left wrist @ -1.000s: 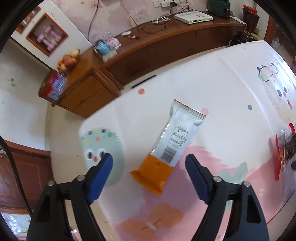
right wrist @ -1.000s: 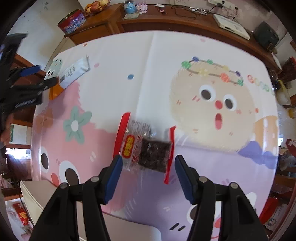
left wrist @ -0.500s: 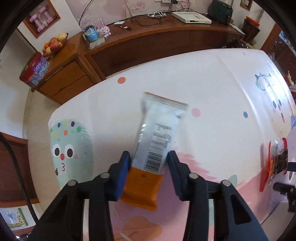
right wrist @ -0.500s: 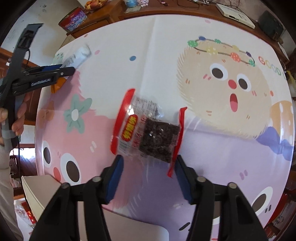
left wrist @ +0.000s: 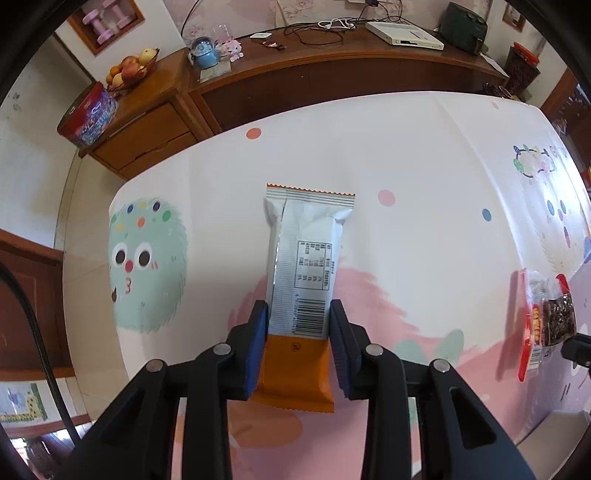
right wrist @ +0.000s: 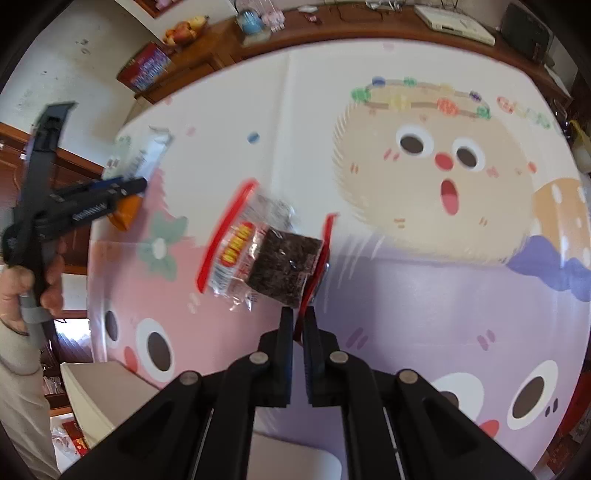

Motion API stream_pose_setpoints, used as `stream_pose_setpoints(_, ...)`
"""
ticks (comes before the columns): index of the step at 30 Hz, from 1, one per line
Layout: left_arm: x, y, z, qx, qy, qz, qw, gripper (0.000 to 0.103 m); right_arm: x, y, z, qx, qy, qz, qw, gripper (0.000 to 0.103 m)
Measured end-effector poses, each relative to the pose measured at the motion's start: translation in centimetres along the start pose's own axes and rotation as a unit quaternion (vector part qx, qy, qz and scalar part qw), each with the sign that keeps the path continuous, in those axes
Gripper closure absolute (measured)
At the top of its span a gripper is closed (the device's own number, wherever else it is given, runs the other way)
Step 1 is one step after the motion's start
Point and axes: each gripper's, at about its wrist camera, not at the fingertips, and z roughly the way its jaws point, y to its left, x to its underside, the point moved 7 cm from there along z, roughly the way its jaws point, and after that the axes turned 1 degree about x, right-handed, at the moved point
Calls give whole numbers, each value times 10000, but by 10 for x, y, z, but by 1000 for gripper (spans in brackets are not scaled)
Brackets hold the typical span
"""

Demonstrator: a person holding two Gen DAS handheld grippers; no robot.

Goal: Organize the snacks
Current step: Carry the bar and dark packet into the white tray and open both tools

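Left gripper (left wrist: pixel 298 341) just closed, clamped on white-orange snack bar (left wrist: pixel 304 266) over desk (left wrist: pixel 424 166); barcode and fine-print panel seen, text unreadable. Right gripper (right wrist: pixel 298 328) just closed, pinched on red edge of clear dark-snack packet (right wrist: pixel 266 254); label blurred. Hand (right wrist: pixel 26 291) shown in right view only. Red tin (left wrist: pixel 88 120), fruit bowl (left wrist: pixel 129 70) on sideboard behind.

We are seeing wide bare stretch of table (left wrist: pixel 424 240) lying open between bar (left wrist: pixel 306 258) and clear packet (right wrist: pixel 258 254); room for gripper passing there. Far edge: sideboard (left wrist: pixel 332 74) standing behind, carrying tin (left wrist: pixel 88 118), fruit bowl (left wrist: pixel 131 70), white box (left wrist: pixel 404 33), cables. Near edge: white slab (right wrist: pixel 110 395) sitting just below table rim.
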Motion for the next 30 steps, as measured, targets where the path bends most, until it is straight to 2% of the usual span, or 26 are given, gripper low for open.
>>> stream_pose_setpoints(6, 14, -2, -42, 189, -262, -76, 9994, 73, 1, 14, -54, -189, -513, -195, 9983, 99)
stream_pose_setpoints(13, 49, -17, -150, 481, -908, -57, 9947, 73, 21, 44, -129, -492, -1152, -517, 9908, 99)
stream_pose_setpoints(21, 114, -33, -277, 733, -1613, -177, 9840, 72, 78, 83, -218, -805, -1919, -1060, 9723, 99)
stream_pose_setpoints(25, 154, -42, -320, 801, -1827, -206, 9797, 72, 112, 96, -250, -930, -2226, -1262, 9622, 99)
stream_pose_setpoints(30, 193, -55, -345, 897, -1969, -245, 9760, 71, 145, 102, -273, -1000, -2514, -1370, 9529, 99)
